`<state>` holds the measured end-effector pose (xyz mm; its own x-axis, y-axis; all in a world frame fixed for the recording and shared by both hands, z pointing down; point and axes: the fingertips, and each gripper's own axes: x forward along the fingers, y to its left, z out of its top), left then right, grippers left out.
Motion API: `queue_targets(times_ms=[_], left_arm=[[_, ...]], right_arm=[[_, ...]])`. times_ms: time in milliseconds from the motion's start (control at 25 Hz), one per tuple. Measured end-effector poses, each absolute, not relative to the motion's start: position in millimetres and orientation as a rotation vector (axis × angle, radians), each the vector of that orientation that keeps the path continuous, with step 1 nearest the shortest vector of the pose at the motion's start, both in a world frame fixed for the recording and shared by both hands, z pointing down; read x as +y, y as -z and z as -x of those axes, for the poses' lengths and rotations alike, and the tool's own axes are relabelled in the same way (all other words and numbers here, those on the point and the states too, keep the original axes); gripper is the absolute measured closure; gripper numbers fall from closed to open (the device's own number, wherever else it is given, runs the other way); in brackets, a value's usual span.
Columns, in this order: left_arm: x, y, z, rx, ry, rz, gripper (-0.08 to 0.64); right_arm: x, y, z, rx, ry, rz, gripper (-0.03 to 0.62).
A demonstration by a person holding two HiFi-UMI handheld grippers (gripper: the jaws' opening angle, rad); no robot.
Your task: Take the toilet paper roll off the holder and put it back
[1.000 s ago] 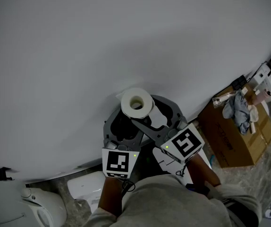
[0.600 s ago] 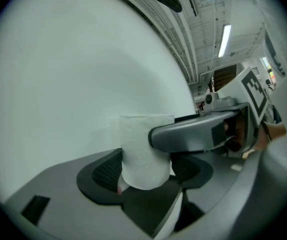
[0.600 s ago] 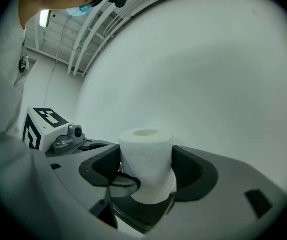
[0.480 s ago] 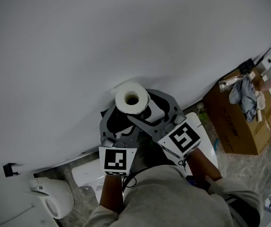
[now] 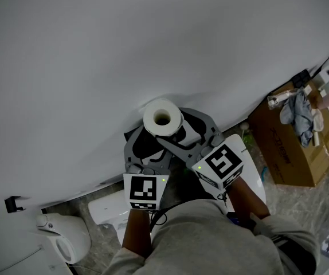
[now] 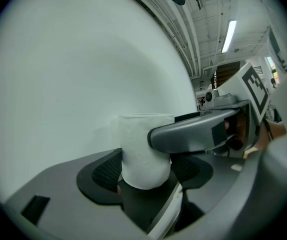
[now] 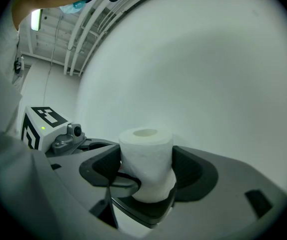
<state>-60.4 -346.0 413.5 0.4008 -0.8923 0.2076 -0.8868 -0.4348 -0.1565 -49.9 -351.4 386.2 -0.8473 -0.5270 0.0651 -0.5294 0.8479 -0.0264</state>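
TP roll (image 5: pixel 163 118) stands upright, just before the far white wall (image 5: pixel 153 39). R gripper (image 7: pixel 146 166) is clamped on its sides. L gripper (image 6: pixel 146 170) squeezes it lower down (R's jaw crosses in front).

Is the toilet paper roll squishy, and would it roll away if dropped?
Probably squishy: the toilet paper roll looks narrower low down, in the right gripper. Likely light, since its middle is hollow. It's round, so on its side it might roll.
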Motion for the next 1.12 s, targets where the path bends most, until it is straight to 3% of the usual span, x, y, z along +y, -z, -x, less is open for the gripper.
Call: queue_targets(times_ms=[1120], left_arm=[[-328.5,-442.3,62.5,1.710,0.672,2.506,0.245]], right_arm=[[-338.2,-410.3,52.1,-2.979,-0.194,-0.836,0.272]])
